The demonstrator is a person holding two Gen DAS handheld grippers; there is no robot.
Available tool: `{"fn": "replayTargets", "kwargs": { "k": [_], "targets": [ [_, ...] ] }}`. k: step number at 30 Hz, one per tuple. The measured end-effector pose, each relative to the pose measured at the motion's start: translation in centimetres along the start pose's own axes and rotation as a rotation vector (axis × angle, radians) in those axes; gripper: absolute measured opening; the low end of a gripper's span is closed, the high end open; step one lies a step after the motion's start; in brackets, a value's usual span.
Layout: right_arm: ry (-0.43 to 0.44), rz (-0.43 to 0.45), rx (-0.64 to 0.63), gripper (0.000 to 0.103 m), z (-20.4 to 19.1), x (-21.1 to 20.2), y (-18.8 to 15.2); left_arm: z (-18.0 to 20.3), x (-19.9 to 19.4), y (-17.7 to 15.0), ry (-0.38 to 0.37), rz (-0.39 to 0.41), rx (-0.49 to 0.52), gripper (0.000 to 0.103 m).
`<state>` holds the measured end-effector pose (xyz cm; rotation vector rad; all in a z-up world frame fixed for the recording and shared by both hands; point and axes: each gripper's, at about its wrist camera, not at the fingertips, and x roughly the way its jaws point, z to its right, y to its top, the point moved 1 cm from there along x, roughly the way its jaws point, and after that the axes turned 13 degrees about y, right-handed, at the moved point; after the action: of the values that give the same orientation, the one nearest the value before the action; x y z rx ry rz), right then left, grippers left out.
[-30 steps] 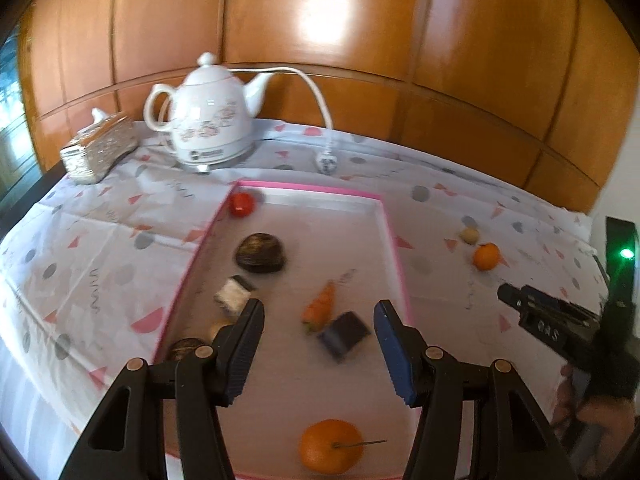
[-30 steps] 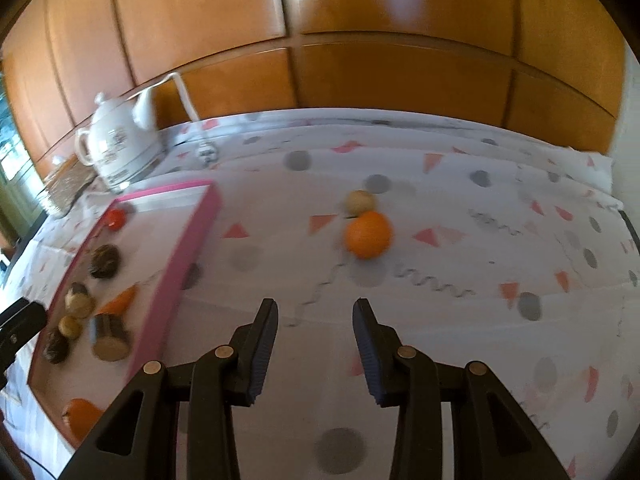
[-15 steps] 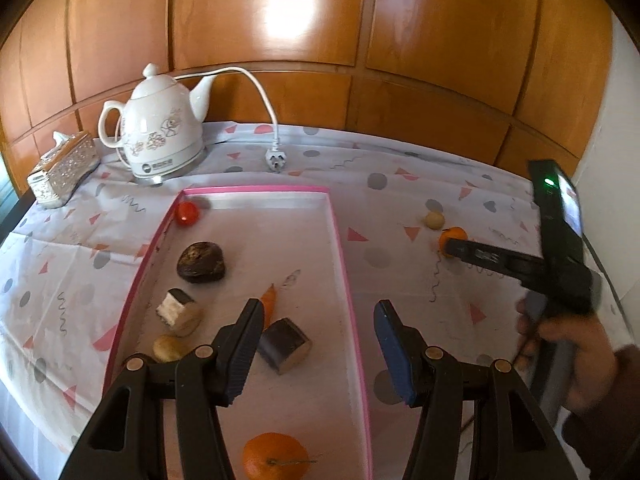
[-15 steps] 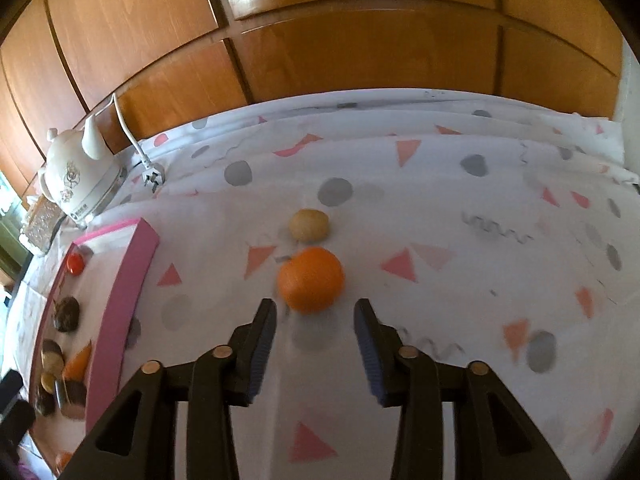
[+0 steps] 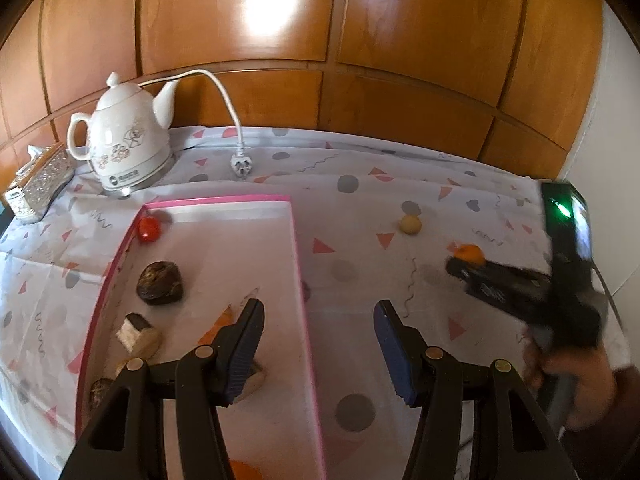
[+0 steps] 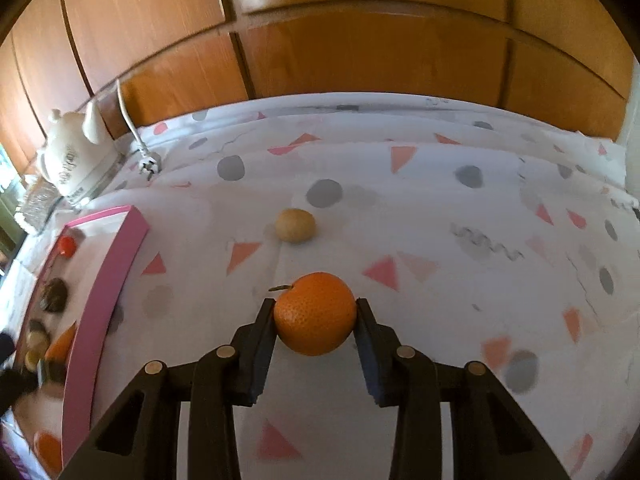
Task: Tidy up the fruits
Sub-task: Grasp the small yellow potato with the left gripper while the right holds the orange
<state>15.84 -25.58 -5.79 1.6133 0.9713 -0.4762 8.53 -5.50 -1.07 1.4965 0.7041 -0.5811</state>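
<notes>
Right gripper [image 6: 316, 312] jaws closing on round dimpled orange [image 6: 315, 313], ribbed pads touching its sides; left gripper [image 5: 318, 342] hanging apart, empty.

Glossy wood-panel wall [image 5: 280, 40] w/ light glare, patterned tablecloth [image 6: 440, 200], window at left edge.

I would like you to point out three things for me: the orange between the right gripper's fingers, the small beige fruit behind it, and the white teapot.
orange [image 6: 315, 314]: right wrist view, middle of its peel.
small beige fruit [image 6: 295, 225]: right wrist view, its centre.
white teapot [image 5: 127, 136]: left wrist view, middle of its belly.
</notes>
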Motion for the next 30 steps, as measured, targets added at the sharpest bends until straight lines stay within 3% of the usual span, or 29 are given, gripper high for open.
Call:
{"fn": "replayTargets", "kwargs": {
  "k": [7, 10, 18, 30],
  "targets": [
    [-0.081, 0.037, 0.01, 0.038, 3.2, -3.3, -2.9, 2.1, 1.2, 1.0, -0.017, -0.023, 0.022, 0.058],
    [-0.114, 0.011, 0.021, 0.039, 4.4, -3.0, -3.7, 3.0, 1.8, 1.4, -0.041, -0.048, 0.02, 0.058],
    [-0.122, 0.017, 0.007, 0.039, 4.5, -2.7, -4.1, 5.8, 3.5, 3.1, -0.06, -0.065, 0.03, 0.057],
    [-0.125, 0.032, 0.001, 0.04, 4.4, -2.7, -4.6, 10.6, 9.3, 6.0, -0.094, -0.148, 0.065, 0.053]
  ]
}}
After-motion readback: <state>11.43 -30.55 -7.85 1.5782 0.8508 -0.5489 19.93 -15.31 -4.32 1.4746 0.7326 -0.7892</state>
